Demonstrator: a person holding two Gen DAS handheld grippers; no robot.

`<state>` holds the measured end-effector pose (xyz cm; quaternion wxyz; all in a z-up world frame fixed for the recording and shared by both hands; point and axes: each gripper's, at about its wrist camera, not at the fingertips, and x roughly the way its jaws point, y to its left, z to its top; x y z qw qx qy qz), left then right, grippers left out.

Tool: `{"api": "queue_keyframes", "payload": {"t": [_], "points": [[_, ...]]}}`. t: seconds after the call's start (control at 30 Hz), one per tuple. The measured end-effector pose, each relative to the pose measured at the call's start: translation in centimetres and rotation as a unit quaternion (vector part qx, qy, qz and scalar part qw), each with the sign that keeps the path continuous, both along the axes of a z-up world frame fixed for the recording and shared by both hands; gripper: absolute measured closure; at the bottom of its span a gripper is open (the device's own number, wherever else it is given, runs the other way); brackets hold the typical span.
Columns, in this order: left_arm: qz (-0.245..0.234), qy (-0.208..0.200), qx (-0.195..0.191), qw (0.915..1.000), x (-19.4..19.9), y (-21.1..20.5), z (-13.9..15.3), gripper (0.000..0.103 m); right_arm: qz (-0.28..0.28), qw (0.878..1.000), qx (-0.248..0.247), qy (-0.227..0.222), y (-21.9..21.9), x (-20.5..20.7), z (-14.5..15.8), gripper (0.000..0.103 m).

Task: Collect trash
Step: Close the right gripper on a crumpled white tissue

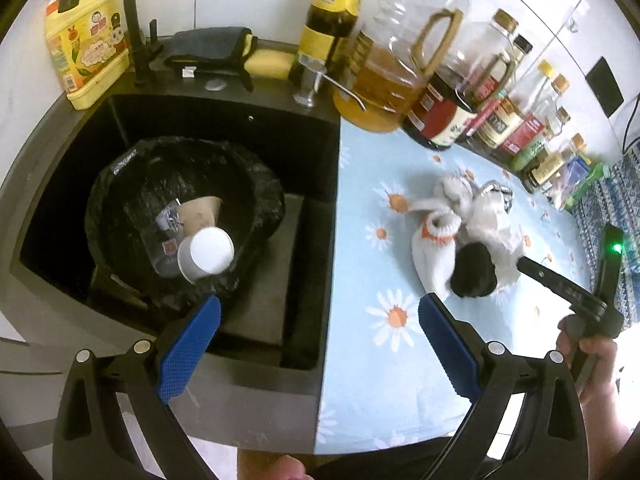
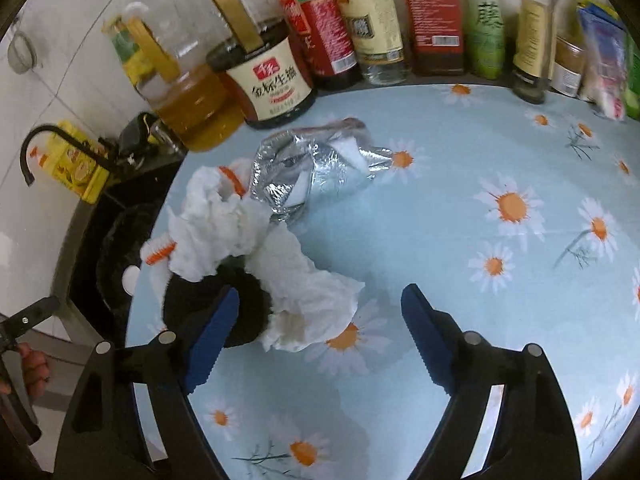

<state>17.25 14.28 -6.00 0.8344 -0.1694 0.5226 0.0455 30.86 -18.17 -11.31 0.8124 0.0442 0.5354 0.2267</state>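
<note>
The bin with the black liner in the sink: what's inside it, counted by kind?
Paper cups: 2 (white cup, brown cup)
Clear plastic bottle: 1
Total: 3 things visible in the bin

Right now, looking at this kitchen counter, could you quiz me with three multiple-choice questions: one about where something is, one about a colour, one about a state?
1. Where does the bin with the black bag stand?
A in the sink
B on the cloth
C on the floor

2. What colour are the flower centres on the cloth?
A red
B orange
C purple

3. How is the right tool?
A shut on a bottle
B open, holding nothing
C out of view

Answers:
1 A, sink walls surround it.
2 B, the daisies have orange middles.
3 B, its pads stand apart over the crumpled tissue.
</note>
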Motion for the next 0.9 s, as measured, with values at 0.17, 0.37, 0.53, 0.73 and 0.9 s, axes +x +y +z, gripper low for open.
{"api": "queue_keyframes", "payload": {"t": [0.17,0.37,0.53,0.73,0.9], "points": [[0.009,0.007,0.005,0.9999,-0.3,-1.6,-0.3,0.007,0.022,1.000,0.001,0.017,0.6,1.0,-1.8,0.030],[0.032,0.001,0.000,0.9995,-0.5,-2.7,-0.3,0.007,0.043,0.999,0.002,0.026,1.2,1.7,-3.0,0.049],[0.031,0.004,0.004,0.9995,-0.1,-4.0,-0.2,0.007,0.047,0.999,0.011,0.026,0.8,2.0,-3.0,0.063],[0.021,-0.003,0.002,0.9998,0.7,-5.1,0.1,0.007,0.048,0.998,0.027,0.019,0.1,2.0,-2.0,0.070],[0.005,-0.008,0.001,1.0000,1.7,-6.1,0.4,0.007,0.042,0.998,0.039,0.013,-1.0,1.7,-1.0,0.071]]}}
